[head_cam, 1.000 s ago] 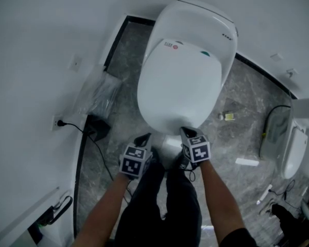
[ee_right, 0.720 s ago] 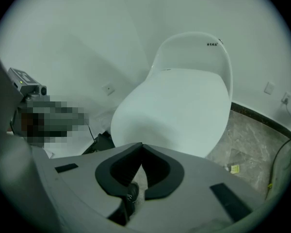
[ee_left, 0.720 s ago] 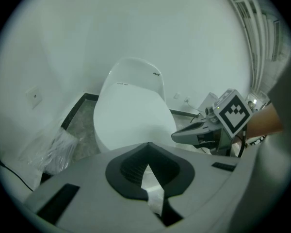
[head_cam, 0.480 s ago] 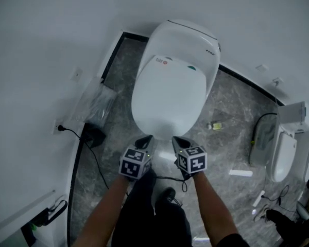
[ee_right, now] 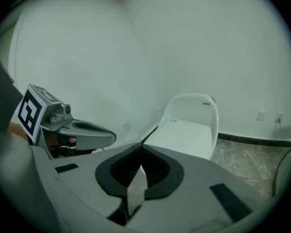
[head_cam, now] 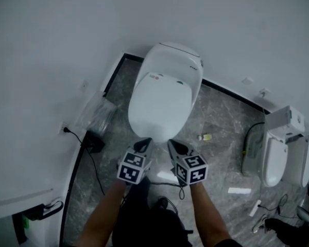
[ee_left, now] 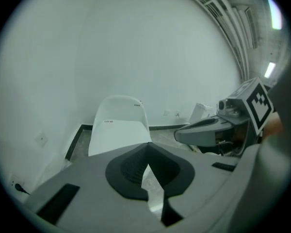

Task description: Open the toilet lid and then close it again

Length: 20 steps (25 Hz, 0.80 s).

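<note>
The white toilet (head_cam: 165, 94) stands against the wall with its lid (head_cam: 159, 107) down flat. Both grippers hang in the air in front of the lid's front edge and touch nothing. My left gripper (head_cam: 143, 146) is shut and empty, pointing at the lid (ee_left: 117, 136). My right gripper (head_cam: 175, 148) is beside it, also shut and empty. In the left gripper view the jaws (ee_left: 147, 147) meet at their tips, with the right gripper (ee_left: 203, 129) off to the side. In the right gripper view the jaws (ee_right: 141, 148) are closed, and the lid (ee_right: 186, 134) lies ahead.
A clear plastic bag (head_cam: 95, 112) and a black box (head_cam: 94, 144) with a cord to a wall socket (head_cam: 66, 130) lie left of the toilet. A small bottle (head_cam: 205, 137) and a white strip (head_cam: 239, 191) lie on the marble floor. A second toilet (head_cam: 274, 161) stands at the right.
Both grippers have risen and drawn back from the lid's front edge. The view has pulled away, so the toilet looks smaller. The lid stays down.
</note>
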Motion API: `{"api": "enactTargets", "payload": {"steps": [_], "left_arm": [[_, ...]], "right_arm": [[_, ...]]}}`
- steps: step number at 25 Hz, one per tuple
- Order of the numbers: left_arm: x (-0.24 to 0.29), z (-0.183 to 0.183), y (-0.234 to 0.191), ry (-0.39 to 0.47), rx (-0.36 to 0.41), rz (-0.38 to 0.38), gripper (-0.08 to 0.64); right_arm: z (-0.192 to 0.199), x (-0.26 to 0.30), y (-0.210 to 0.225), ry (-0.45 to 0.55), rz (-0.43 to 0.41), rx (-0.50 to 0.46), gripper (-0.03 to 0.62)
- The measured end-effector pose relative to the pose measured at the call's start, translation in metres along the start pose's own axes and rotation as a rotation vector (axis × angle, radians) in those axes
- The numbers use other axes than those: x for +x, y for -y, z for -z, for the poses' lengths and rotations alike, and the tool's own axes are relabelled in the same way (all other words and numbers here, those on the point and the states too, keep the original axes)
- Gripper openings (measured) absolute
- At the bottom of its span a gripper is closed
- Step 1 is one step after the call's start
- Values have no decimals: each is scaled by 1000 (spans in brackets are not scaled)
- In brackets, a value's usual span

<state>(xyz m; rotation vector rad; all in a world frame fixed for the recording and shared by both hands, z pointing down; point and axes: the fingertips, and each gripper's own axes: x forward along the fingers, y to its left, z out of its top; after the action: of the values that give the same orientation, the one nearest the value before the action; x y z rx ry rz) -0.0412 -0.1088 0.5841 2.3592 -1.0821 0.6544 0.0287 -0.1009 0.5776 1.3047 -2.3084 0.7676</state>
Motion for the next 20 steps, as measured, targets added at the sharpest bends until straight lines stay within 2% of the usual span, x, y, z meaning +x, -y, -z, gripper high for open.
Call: {"api": "enactTargets", "payload": {"steps": [8,13,20], "left_arm": [[-52,-60,80,141,56,26,6],[-90,-89,126,218,74,48,6],[-143,-111,181,288,89,72,6]], "right_arm": [[-37,-104,-32,158,-96,-40,11],[-60,-168,-50,269,-102,-74,11],[-92,-251,-66,415,-71,-137,11]]}}
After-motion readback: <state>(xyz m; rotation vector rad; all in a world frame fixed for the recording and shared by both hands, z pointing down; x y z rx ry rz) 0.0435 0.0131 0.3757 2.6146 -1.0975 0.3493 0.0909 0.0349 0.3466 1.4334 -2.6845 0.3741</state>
